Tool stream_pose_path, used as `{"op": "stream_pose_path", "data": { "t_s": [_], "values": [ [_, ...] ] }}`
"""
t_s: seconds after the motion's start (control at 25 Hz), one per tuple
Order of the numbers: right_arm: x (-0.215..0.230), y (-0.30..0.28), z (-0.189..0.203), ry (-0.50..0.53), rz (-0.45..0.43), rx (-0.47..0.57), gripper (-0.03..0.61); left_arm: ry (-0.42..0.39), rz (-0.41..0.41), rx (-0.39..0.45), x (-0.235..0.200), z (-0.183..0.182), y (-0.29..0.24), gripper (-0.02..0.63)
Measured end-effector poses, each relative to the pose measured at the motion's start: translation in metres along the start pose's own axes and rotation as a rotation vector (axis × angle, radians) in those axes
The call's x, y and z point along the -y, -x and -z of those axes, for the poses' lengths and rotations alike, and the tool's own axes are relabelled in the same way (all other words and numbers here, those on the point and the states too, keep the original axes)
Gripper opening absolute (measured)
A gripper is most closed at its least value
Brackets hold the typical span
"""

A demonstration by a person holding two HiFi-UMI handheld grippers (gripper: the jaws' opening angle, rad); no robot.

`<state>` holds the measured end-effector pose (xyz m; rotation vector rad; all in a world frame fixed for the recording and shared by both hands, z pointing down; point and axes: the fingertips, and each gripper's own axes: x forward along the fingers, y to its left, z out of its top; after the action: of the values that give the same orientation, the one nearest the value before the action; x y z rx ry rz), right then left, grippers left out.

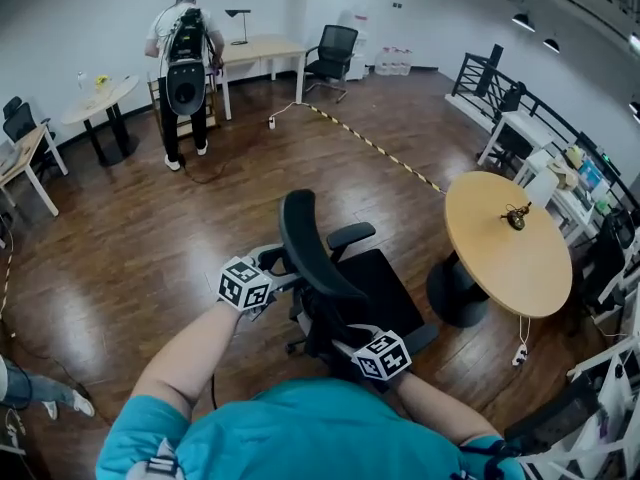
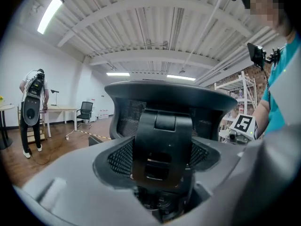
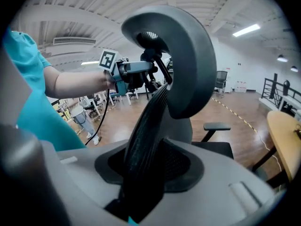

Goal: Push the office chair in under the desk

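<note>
The left gripper (image 1: 272, 268) is clamped on the back of the black mesh office chair (image 1: 375, 283). The right gripper (image 1: 350, 340) is clamped on the thin side edge of that back. The chair is held at 12 o'clock, well apart from the round pale wooden desk (image 1: 505, 243) at 2 o'clock. The rolling step seems to be in hand. Next, the chair should be turned and pushed under.
</note>
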<state>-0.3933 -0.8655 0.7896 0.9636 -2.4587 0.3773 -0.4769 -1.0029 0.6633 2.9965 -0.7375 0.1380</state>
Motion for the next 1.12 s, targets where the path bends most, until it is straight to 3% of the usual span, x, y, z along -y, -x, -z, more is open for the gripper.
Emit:
{"op": "stream_pose_path", "data": {
  "t_s": [0.24, 0.6, 0.84, 1.12],
  "values": [
    [0.051, 0.01, 0.01, -0.041, -0.014, 0.033, 0.153, 0.008, 0.013, -0.006, -0.003, 0.004, -0.055, 0.43],
    [0.166, 0.1, 0.02, -0.098, -0.108, 0.011, 0.152, 0.04, -0.05, -0.033, 0.039, -0.034, -0.187, 0.434],
    [0.228, 0.13, 0.034, -0.086, -0.091, 0.019, 0.149, 0.054, -0.074, -0.05, 0.053, -0.037, -0.253, 0.434],
    [0.278, 0.163, 0.047, -0.097, -0.086, 0.017, 0.157, 0.061, -0.042, -0.076, 0.069, -0.042, -0.318, 0.434]
  ]
}}
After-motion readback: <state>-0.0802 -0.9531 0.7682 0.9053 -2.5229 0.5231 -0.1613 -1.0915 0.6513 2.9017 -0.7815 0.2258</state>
